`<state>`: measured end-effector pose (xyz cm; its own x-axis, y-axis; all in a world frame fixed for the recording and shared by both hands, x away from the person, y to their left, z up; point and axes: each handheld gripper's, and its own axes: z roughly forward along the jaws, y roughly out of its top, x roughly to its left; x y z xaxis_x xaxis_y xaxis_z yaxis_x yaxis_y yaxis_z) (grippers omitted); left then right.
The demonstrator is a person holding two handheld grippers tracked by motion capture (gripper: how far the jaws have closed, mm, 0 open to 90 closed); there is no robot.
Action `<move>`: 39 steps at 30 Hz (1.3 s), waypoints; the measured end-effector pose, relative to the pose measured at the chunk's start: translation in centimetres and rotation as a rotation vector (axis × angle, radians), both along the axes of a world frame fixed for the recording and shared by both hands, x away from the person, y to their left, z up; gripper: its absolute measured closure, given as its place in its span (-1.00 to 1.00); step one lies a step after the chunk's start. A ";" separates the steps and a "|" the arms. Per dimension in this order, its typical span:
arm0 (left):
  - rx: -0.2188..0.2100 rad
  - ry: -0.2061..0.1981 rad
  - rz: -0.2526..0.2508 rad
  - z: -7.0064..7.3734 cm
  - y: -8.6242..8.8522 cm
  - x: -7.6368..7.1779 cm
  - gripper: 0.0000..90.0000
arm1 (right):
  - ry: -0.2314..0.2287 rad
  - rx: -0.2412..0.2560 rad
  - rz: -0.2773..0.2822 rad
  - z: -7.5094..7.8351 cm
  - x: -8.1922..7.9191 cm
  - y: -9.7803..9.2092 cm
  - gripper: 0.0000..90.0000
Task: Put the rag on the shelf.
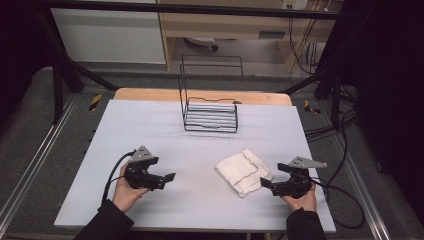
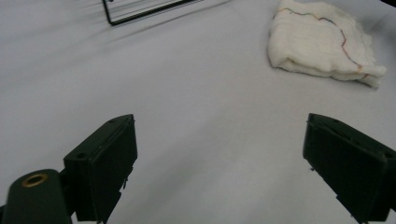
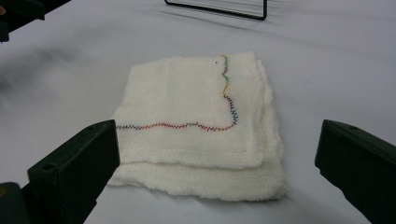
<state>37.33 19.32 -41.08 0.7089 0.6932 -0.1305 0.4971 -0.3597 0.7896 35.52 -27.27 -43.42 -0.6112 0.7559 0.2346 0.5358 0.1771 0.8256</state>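
A folded white cloth with coloured zigzag stitching lies on the grey table mat, right of centre. My right gripper rests just right of it, open, its jaws pointing at the cloth with nothing between them. Over at the left of the mat, my left gripper is open too and points right across bare mat, well short of the cloth. A black wire rack stands at the far middle of the mat.
The mat's front edge runs close to the person's wrists. Cables trail off the right side of the table. A wooden strip borders the mat at the back, with black frame legs beyond it on both sides.
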 end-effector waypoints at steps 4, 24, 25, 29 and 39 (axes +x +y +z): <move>0.002 0.017 0.004 0.0 -1.9 0.5 -0.66 | -0.001 -0.014 0.002 -0.1 0.0 0.0 -0.99; -0.002 0.094 -0.023 -1.5 -11.0 3.9 -0.09 | -0.007 -0.024 0.004 0.0 0.1 0.2 -0.99; -0.004 0.099 -0.025 -1.6 -11.3 4.0 -0.03 | -0.010 -0.024 0.005 -0.1 0.1 0.2 -0.99; 0.013 0.110 -0.047 -2.1 -12.7 4.4 0.08 | -0.004 -0.029 0.003 -0.1 0.1 0.2 -0.99; 0.039 0.142 -0.055 -3.5 -14.6 5.0 0.45 | -0.010 -0.027 0.005 -0.1 0.1 0.2 -0.99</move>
